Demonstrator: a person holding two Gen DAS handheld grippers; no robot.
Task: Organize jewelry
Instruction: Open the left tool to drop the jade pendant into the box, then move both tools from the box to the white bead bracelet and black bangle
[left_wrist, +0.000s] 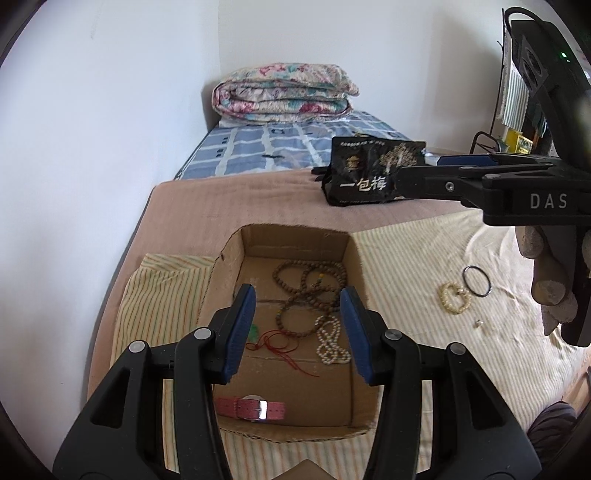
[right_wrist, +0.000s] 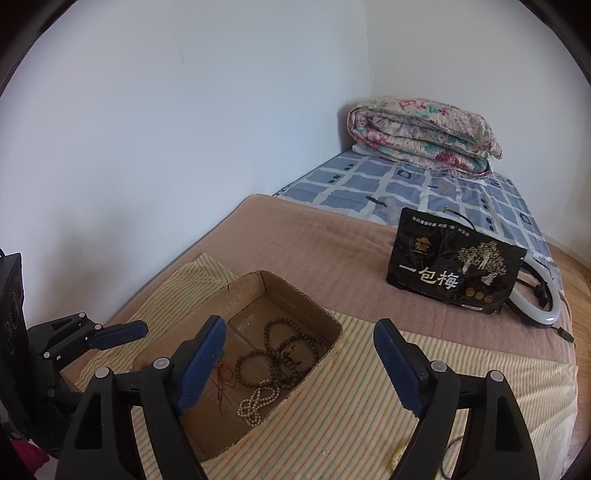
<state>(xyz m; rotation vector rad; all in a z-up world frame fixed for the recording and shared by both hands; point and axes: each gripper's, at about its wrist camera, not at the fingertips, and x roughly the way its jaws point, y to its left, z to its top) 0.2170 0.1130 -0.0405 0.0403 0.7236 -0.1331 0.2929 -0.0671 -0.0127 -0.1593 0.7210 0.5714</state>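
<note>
Left gripper (left_wrist: 297, 321) hovered over cardboard box (left_wrist: 295, 236), jaws parted, nothing between. Right gripper (right_wrist: 299, 362) spread wide, empty. Brown beads (left_wrist: 310, 291), pearl strand (left_wrist: 332, 341), pink watch (left_wrist: 251, 408) inside box; yellow bracelet (left_wrist: 454, 298), black ring (left_wrist: 477, 280) outside on striped cloth (left_wrist: 406, 280).

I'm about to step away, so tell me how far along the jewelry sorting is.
Mostly done. The cardboard box already holds the wooden bead strands, a pearl strand, a red cord pendant and a pink watch. Nothing is in hand: the left gripper and right gripper are both open and empty. Left on the striped cloth: a cream bead bracelet, a black ring and a small metal piece.
</note>
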